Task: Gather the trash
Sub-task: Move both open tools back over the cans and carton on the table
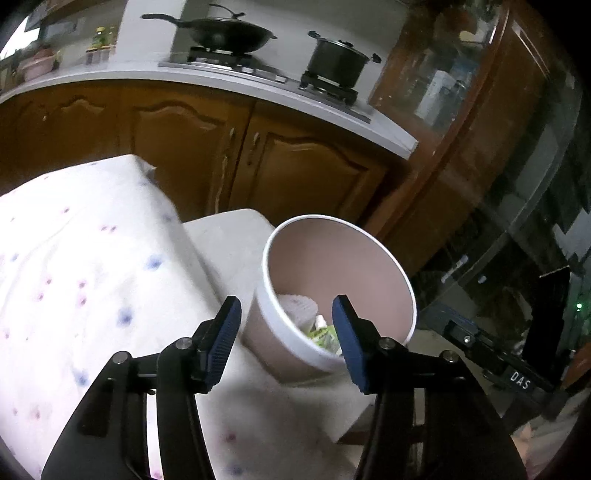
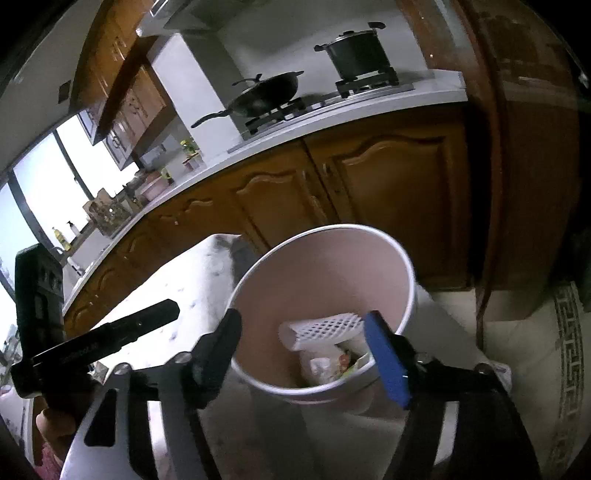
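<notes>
A pink waste bin (image 1: 332, 258) with a white rim stands on a pale surface beside the table. Inside lie a white foam net (image 1: 295, 304) and a green wrapper (image 1: 325, 338). My left gripper (image 1: 285, 306) is open above the bin's near rim, with nothing between its blue pads. In the right wrist view the bin (image 2: 325, 277) fills the middle, with the foam net (image 2: 321, 328) and crumpled wrappers (image 2: 343, 362) at its bottom. My right gripper (image 2: 303, 317) hangs open and empty over the bin's near side. Part of the left gripper's body (image 2: 110, 336) crosses that view at the left.
A table under a white flowered cloth (image 1: 74, 277) lies left of the bin. Behind it run wooden cabinets (image 1: 295, 166) under a white counter with a wok (image 1: 225, 33) and a pot (image 1: 338, 61). A glass-fronted cabinet (image 1: 461, 92) stands at the right.
</notes>
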